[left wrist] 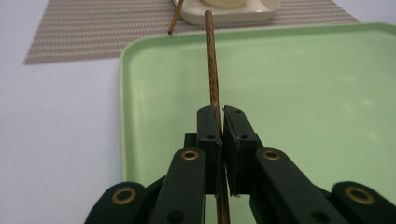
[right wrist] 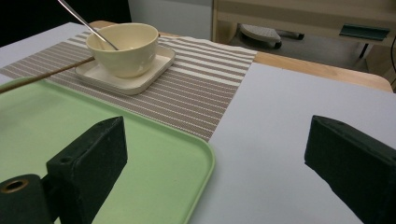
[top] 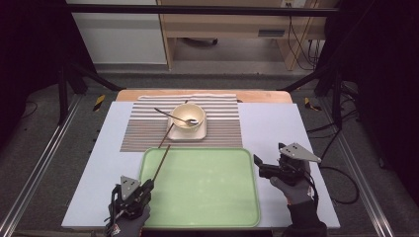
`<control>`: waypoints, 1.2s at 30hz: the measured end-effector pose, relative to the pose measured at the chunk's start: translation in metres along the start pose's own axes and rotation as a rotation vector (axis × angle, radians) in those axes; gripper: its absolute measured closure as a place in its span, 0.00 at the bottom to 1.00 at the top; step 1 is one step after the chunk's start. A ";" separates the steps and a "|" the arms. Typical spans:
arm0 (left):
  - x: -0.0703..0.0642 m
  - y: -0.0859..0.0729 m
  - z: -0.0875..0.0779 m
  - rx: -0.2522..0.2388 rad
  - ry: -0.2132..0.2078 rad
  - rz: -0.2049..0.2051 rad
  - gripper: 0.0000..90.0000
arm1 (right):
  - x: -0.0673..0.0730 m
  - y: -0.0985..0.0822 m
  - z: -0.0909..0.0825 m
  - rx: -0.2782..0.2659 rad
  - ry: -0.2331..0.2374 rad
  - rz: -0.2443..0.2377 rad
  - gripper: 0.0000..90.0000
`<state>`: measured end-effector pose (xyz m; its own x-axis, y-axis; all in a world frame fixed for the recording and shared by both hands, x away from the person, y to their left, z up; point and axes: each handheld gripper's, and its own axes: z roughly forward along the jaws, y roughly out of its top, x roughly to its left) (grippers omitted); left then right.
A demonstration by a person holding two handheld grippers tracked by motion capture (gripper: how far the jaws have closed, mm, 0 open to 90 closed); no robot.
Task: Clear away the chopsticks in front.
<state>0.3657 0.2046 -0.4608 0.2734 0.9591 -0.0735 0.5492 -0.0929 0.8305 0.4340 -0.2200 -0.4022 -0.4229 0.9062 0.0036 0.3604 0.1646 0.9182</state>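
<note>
The left gripper point(top: 146, 186) has its jaws pinched on a brown chopstick point(left wrist: 213, 74), which slants over the left part of the green tray point(top: 217, 217) toward the striped mat point(top: 222, 129). A second chopstick point(top: 166, 136) lies on that mat beside the square plate point(top: 174, 134) carrying a cream bowl point(top: 188, 115) with a spoon point(top: 173, 116) in it. The right gripper point(right wrist: 210, 154) hangs over the surface point(right wrist: 280, 116) just beside the tray's right edge, jaws spread wide with nothing between them.

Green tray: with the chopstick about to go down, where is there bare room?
The green tray is bare right of the chopstick that the left gripper holds. Crowded: the striped mat around the bowl.
</note>
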 end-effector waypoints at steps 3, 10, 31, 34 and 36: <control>0.000 -0.005 0.002 0.003 0.006 -0.004 0.95 | 0.000 -0.001 0.000 0.003 -0.004 -0.002 0.07; 0.002 -0.014 0.007 0.022 0.010 -0.028 0.95 | 0.001 -0.001 0.001 0.007 -0.005 -0.005 0.07; 0.011 0.001 0.012 0.058 -0.055 -0.037 0.82 | 0.001 -0.001 0.002 0.008 -0.005 -0.005 0.07; 0.012 0.016 0.014 0.041 -0.069 0.009 0.87 | 0.002 -0.001 0.002 0.010 -0.008 -0.008 0.07; 0.015 0.024 0.020 0.048 -0.100 0.018 0.92 | 0.002 -0.001 0.003 0.012 -0.007 -0.010 0.07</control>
<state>0.3993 0.2112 -0.4529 0.3597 0.9259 -0.1153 0.5801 -0.1251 0.8049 0.4349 -0.2174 -0.4043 -0.4211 0.9070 -0.0086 0.3656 0.1784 0.9135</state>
